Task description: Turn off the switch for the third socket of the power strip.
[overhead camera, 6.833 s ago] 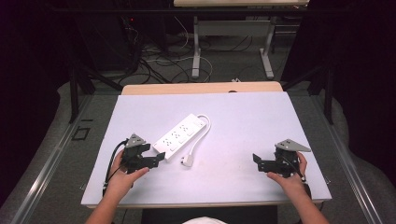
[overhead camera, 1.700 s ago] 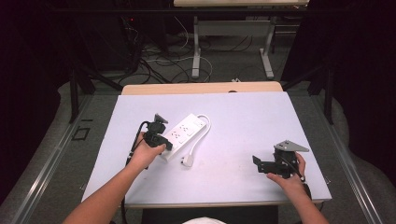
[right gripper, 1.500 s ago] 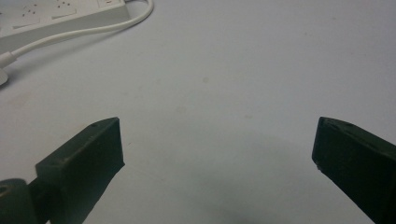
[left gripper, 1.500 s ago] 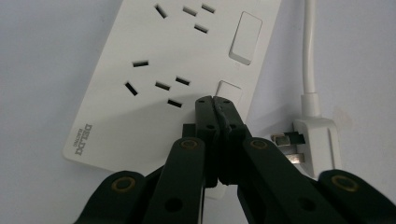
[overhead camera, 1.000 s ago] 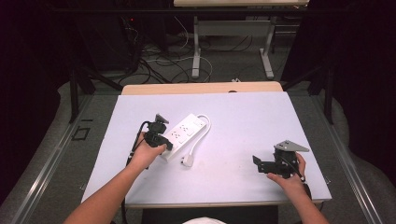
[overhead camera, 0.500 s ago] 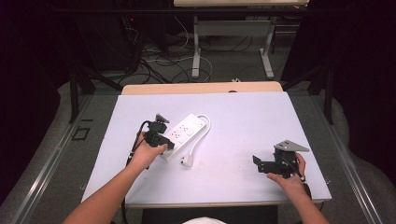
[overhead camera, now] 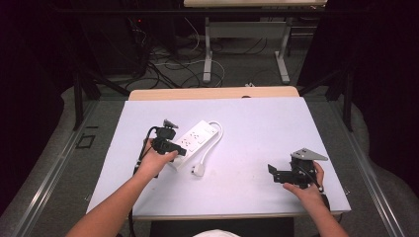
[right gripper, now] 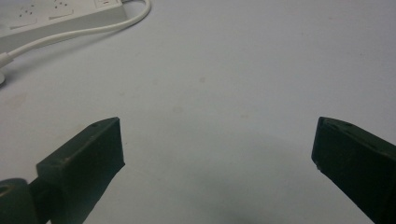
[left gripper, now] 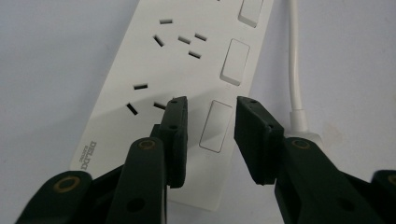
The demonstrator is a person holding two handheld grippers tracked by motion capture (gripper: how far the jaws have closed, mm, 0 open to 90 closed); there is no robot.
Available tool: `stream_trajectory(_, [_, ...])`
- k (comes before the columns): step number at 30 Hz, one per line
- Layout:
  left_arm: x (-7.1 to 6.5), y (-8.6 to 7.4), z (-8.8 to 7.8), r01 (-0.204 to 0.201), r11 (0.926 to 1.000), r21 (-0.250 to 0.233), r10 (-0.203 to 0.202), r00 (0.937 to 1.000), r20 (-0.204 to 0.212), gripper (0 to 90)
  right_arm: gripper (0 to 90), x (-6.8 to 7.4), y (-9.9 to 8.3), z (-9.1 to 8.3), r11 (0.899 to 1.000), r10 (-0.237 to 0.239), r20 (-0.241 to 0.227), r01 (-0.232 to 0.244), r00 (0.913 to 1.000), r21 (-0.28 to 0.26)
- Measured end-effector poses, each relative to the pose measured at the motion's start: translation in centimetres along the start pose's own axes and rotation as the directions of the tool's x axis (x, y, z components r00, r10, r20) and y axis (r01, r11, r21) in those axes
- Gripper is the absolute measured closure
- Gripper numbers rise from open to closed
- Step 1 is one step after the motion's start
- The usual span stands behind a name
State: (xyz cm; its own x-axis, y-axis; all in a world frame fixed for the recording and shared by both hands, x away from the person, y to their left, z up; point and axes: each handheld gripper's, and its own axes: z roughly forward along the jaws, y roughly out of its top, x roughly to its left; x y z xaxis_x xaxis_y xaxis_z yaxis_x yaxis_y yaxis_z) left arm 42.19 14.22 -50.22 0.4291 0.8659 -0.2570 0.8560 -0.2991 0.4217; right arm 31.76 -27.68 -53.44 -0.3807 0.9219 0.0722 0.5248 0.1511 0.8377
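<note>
A white power strip [overhead camera: 197, 138] lies slanted on the table left of centre, its cord [overhead camera: 217, 133] looping back to a plug [overhead camera: 198, 170] on the table. My left gripper [overhead camera: 170, 148] points down over the strip's near end. In the left gripper view its jaws [left gripper: 210, 105] stand a little apart above the strip [left gripper: 154, 60], straddling a rocker switch [left gripper: 215, 126]; they have just been opening and grip nothing. My right gripper [overhead camera: 272, 170] rests at the front right, its jaws [right gripper: 219, 140] wide open over bare table.
The pale table [overhead camera: 257, 123] has its front edge close to both hands. A wooden board [overhead camera: 212, 93] borders its far side. Desk legs and cables lie on the floor beyond. In the right gripper view the strip [right gripper: 46, 18] and cord sit at the upper left.
Since the oldest frame my left hand has gone from the table's front left to the power strip. Over the last second neither hand has visibly shifted.
</note>
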Motion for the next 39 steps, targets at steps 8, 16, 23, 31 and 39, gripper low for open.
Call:
stream_trajectory(8, [-0.2, -0.2, -0.8, -0.027, 0.9983, -0.053, 0.027, 0.9996, -0.001, 50.3, 1.5, 0.2, 0.0, 0.0, 1.000, 0.000, -0.008, 0.000, 1.0000, 0.010])
stream_trajectory(16, [-0.3, -0.3, -1.7, -0.063, 0.9900, -0.126, 0.063, 0.9980, -0.005, 38.6, 1.6, 0.1, 0.0, -0.1, 1.000, 0.000, 0.004, 0.000, 1.0000, 0.005])
stream_trajectory(23, [-0.4, -0.3, -2.6, -0.091, 0.9810, -0.171, 0.091, 0.9958, -0.010, 33.8, 1.6, 0.1, -0.1, -0.2, 1.000, 0.002, 0.000, -0.002, 1.0000, 0.012])
stream_trajectory(31, [-0.9, -0.5, -4.0, -0.129, 0.9714, -0.199, 0.127, 0.9917, -0.024, 31.8, 1.6, 0.1, 0.0, -0.1, 1.000, 0.003, -0.002, -0.003, 1.0000, 0.010])
stream_trajectory(39, [-1.4, -1.0, -5.1, -0.185, 0.9567, -0.225, 0.175, 0.9825, -0.063, 24.7, 1.7, 0.1, 0.0, -0.1, 1.000, 0.006, -0.003, -0.006, 1.0000, 0.010])
